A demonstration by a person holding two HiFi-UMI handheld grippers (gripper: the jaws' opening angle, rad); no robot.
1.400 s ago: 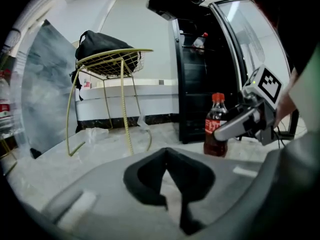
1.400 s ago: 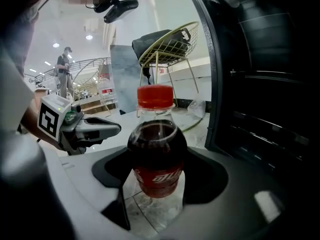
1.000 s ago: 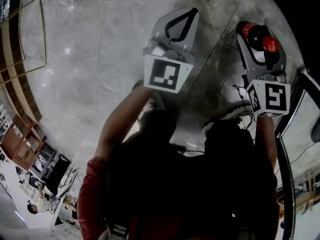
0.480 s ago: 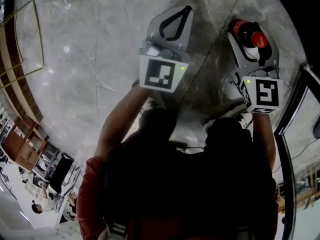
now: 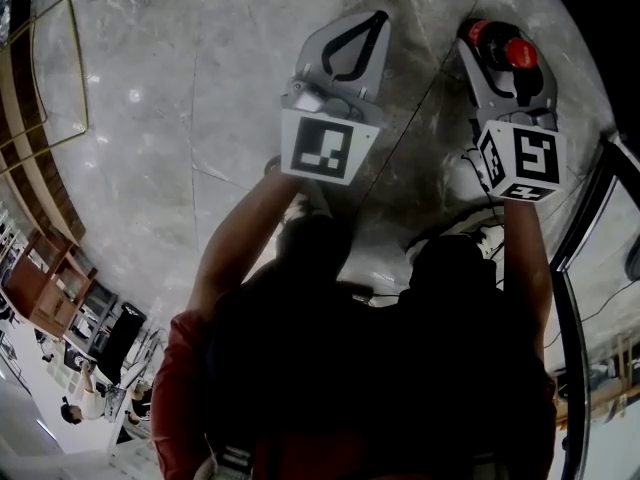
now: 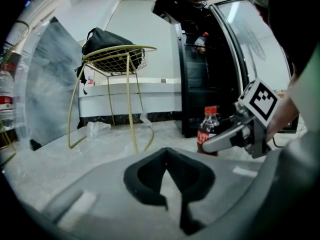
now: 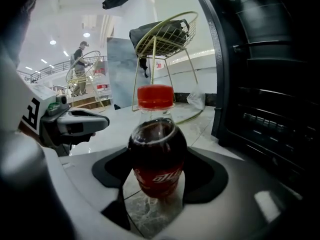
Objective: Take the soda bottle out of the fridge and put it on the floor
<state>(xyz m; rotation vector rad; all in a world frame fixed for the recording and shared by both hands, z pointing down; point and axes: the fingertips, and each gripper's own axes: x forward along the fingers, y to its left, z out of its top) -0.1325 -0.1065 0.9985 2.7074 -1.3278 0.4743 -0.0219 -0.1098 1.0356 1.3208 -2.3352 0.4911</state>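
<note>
Near the open fridge, the right gripper is clamped on the bottle. The bottle is upright, low over the floor. I cannot tell if it touches. The left gripper has its 2 jaws together, with nothing in them.

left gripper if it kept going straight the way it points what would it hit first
Most likely the marble floor just ahead, as the left gripper points slightly down. If it cleared that, the gold wire stand is next in line; depth is hard to judge.
</note>
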